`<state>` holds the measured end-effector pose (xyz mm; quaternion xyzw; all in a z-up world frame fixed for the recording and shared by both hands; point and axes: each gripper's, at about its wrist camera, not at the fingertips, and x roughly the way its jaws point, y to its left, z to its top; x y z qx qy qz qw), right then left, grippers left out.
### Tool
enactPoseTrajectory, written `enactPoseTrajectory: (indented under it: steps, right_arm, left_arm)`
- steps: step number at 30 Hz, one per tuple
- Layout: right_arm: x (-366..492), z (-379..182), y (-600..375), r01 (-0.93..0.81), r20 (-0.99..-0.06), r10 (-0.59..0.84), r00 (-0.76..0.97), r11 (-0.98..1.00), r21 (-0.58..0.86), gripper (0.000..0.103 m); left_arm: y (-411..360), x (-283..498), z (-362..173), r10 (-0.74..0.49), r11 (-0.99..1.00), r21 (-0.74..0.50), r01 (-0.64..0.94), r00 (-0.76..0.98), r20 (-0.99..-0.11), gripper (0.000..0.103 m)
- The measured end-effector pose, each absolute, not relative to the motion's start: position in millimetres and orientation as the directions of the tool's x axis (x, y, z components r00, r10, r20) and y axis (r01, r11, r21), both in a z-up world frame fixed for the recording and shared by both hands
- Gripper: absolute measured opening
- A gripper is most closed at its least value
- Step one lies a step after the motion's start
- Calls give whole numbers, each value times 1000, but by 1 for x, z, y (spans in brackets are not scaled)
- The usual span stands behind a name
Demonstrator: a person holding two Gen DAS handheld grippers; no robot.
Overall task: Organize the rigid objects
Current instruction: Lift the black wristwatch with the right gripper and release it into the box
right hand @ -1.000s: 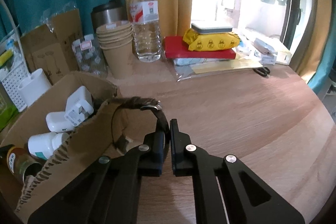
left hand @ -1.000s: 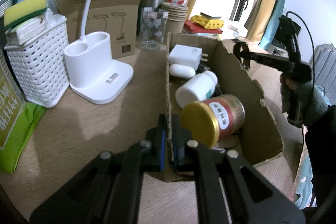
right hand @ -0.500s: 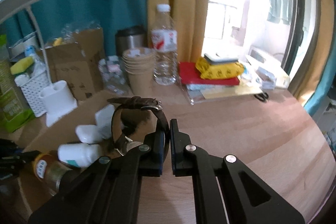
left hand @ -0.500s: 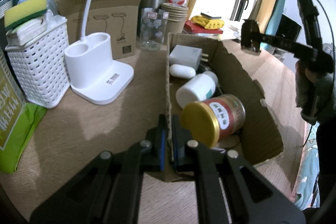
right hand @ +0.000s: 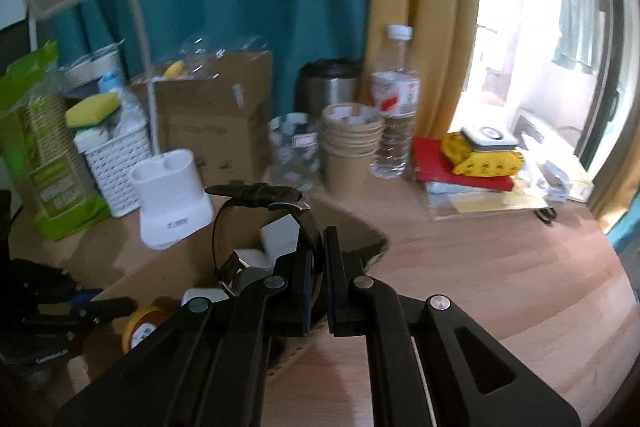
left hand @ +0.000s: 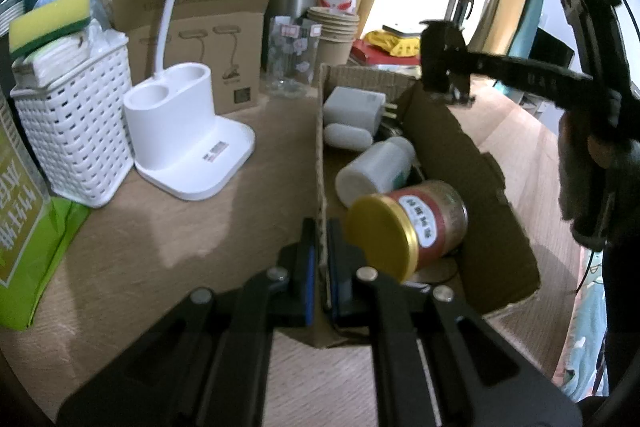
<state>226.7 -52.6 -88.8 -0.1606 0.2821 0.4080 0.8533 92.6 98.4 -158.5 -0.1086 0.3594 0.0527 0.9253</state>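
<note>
While the left gripper (left hand: pixel 320 259) pinches the cardboard box (left hand: pixel 472 163) wall, the right gripper (right hand: pixel 318 267) holds a dark-strapped wristwatch (right hand: pixel 260 223) clamped above the box.

Jar (left hand: pixel 416 223): gold lid, red label. Basket (left hand: pixel 76 135): white lattice. Sponge (left hand: pixel 50 23): yellow-green. Watch strap (right hand: pixel 256 195): dark brown.

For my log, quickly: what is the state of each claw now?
Left claw: closed on the brown cardboard box wall.
Right claw: closed on the dark leather-strap wristwatch.

The right tongs (right hand: pixel 317 267) have carried the watch (right hand: pixel 264 223) above the cardboard box (left hand: pixel 472 163).
</note>
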Motion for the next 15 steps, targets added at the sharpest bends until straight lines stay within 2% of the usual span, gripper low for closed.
enactPoseTrajectory:
  steps: [15]
  right_arm:
    - [194,-117,-30,-860,-720,549,425,492,-133,6]
  left_arm:
    - [98,92,-159,20,971,-162,-176,736,-676,6]
